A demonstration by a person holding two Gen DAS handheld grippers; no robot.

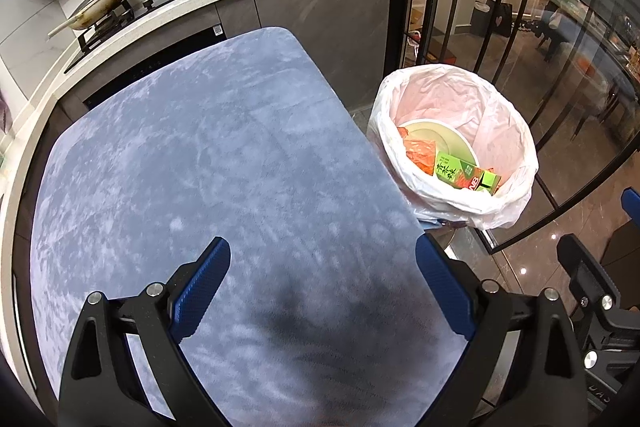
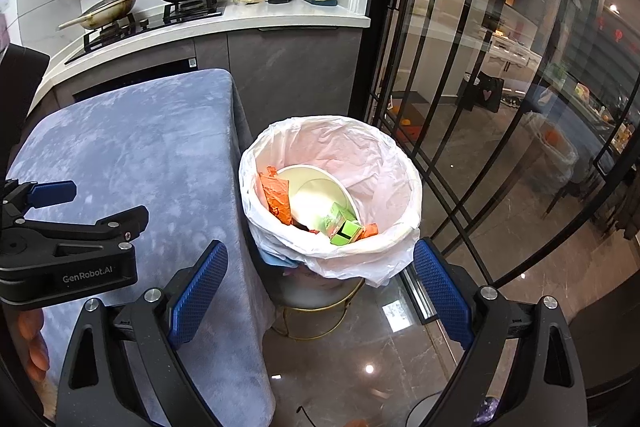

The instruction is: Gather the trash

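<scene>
Left claw point(image 1: 322, 267): spread wide, released, grasping nothing, above blue-covered desk point(image 1: 180, 147). Right claw point(image 2: 320, 267): spread wide, released, empty; lined bin point(image 2: 332, 187) at 12 o'clock holds 1 green carton point(image 2: 342, 225).

Both my grippers are empty, jaws spread wide.

My left gripper point(image 1: 322, 279) points forward and slightly down, blue ribbed pads facing each other across a wide gap, nothing between them. In the right wrist view it point(image 2: 100, 203) shows at the left, seen side-on, fingers pointing right, one blue pad on the far finger visible. My bare fingers point(image 2: 34, 343) show just below its body at the left edge, blurred.

My right gripper point(image 2: 320, 279) sits to the right of the left one, at about the same level, tilted down. In the left wrist view only its edge point(image 1: 600, 267) shows at the far right.
</scene>
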